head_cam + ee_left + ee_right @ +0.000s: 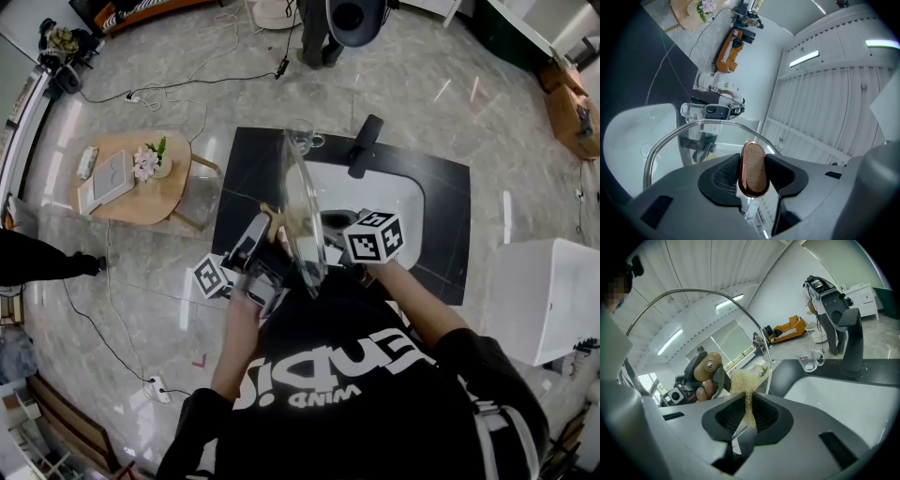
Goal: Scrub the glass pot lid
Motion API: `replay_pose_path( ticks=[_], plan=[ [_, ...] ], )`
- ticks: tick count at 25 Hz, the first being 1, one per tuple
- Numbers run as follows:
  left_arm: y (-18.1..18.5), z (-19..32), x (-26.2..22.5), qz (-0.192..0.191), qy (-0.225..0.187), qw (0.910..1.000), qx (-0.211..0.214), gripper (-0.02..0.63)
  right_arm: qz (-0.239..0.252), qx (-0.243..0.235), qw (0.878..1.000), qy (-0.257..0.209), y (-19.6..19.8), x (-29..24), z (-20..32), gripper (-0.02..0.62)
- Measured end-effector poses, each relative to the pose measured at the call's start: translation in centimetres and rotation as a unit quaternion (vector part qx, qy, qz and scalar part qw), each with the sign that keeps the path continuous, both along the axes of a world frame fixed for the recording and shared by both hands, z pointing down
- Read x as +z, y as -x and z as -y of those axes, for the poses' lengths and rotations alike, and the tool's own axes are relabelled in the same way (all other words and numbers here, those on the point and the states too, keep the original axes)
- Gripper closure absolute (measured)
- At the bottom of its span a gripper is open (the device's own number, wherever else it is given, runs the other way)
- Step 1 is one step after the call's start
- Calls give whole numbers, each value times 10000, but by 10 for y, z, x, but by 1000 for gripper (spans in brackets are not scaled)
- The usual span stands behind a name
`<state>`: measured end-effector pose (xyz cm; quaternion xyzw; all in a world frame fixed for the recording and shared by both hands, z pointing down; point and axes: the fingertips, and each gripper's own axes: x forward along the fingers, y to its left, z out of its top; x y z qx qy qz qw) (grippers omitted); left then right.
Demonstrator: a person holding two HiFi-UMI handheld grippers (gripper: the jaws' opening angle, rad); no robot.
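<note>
The glass pot lid is held upright, edge-on, over the white sink. My left gripper is shut on the lid's wooden knob, with the steel-rimmed glass beyond the jaws. My right gripper is shut on a tan fibrous scrubber, which rests against the lid's other face. The knob and the left gripper's fingers show through the glass in the right gripper view. In the head view the right gripper's marker cube sits just right of the lid.
A black faucet stands at the back of the sink, with a glass mug beside it on the black counter. A wooden side table with flowers is to the left. A white box is at the right.
</note>
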<state>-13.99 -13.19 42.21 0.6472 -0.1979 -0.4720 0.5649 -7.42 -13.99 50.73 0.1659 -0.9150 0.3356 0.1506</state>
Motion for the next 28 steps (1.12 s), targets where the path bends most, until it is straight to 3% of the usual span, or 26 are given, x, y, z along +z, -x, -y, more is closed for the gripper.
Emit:
replay_pose_path(
  ticks=[13, 23, 28],
  plan=[
    [4, -1, 5, -5, 75, 9999, -107, 430, 556, -489, 9971, -157, -19, -77, -38, 558],
    [4, 0, 3, -74, 107, 9999, -88, 430, 1354, -182, 9903, -262, -29, -144, -16, 558],
    [1, 0, 2, -31, 56, 10000, 7, 430, 1476, 84, 9885, -305, -24, -148, 3, 558]
  ],
)
